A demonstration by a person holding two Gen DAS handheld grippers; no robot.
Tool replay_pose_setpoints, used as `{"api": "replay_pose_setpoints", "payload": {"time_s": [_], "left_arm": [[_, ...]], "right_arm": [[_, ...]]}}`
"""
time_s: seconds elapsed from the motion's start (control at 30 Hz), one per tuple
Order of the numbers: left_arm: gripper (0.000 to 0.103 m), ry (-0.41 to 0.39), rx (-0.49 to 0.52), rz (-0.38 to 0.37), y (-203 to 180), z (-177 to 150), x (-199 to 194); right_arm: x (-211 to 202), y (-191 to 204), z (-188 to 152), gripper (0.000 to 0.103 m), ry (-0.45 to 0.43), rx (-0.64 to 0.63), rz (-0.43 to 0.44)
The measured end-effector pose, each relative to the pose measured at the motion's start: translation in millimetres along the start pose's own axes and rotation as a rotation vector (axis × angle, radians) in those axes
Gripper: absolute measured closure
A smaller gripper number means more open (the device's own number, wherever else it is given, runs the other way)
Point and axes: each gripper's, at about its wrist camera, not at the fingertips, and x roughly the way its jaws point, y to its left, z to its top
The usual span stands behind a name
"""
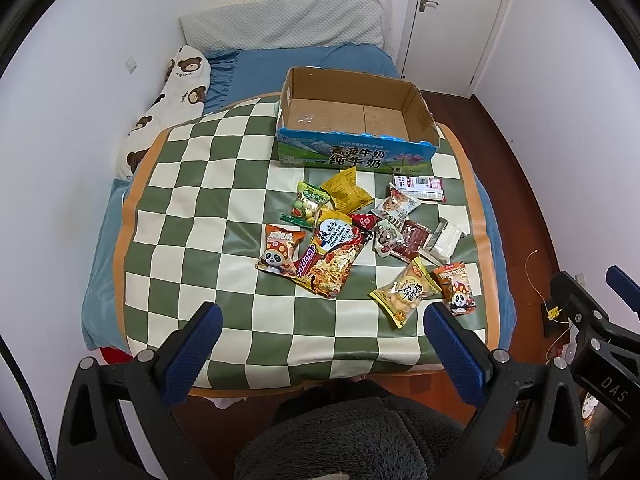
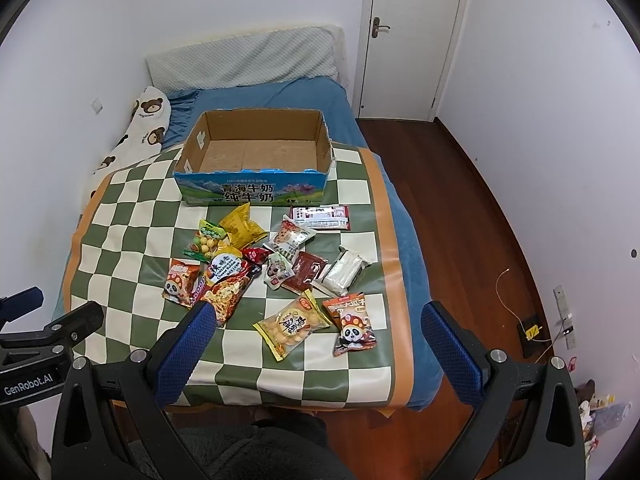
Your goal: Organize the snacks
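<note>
Several snack packets lie loose on a green-and-cream checkered mat: an orange panda packet, a noodle pack, a yellow biscuit bag, a second panda packet and a white packet. An empty cardboard milk box stands behind them. My left gripper and right gripper are both open and empty, held near the mat's front edge, short of the snacks.
The mat lies on a blue bed with a bear-print pillow at its left. White walls and a door stand behind. Wood floor runs along the right. The other gripper shows at each view's edge.
</note>
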Motion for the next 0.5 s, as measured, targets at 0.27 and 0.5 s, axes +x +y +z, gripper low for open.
{"api": "replay_pose_setpoints", "payload": {"time_s": [0.27,0.5], "left_arm": [[0.0,-0.003,-0.001,0.0,0.3,-0.6,-0.4],[0.0,-0.003,0.003,-0.001,0.8,-0.2,-0.9]], "right_arm": [[-0.2,1.5,-0.9,0.0,-0.001,0.001,0.005],[0.3,1.9,-0.1,0.0,-0.003,0.001,0.003]]}}
